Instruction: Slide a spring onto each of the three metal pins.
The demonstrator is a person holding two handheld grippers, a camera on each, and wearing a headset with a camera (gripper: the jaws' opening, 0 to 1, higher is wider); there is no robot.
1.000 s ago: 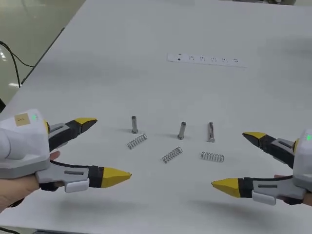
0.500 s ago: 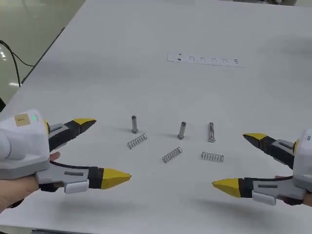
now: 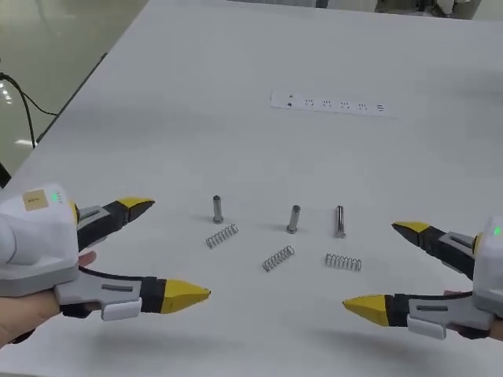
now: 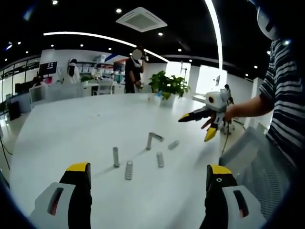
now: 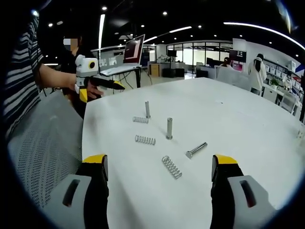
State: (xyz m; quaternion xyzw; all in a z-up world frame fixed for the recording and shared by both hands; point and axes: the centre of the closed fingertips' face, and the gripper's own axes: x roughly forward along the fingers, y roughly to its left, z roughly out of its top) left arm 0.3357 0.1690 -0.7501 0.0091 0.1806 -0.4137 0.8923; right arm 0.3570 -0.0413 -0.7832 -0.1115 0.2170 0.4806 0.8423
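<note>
This is a big open office. Beyond the wide white table (image 4: 71, 124) there are a leafy green potted plant (image 4: 167, 87), more desks and a standing person (image 4: 134, 78). An open dark-screened laptop (image 5: 135, 50) sits past the table too. Long bright ceiling light strips (image 4: 214, 28) shine above the table.

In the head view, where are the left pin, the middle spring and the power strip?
left pin (image 3: 217, 209), head view, middle of its shaft
middle spring (image 3: 278, 258), head view, centre of its coils
power strip (image 3: 328, 103), head view, middle of its top face
</note>
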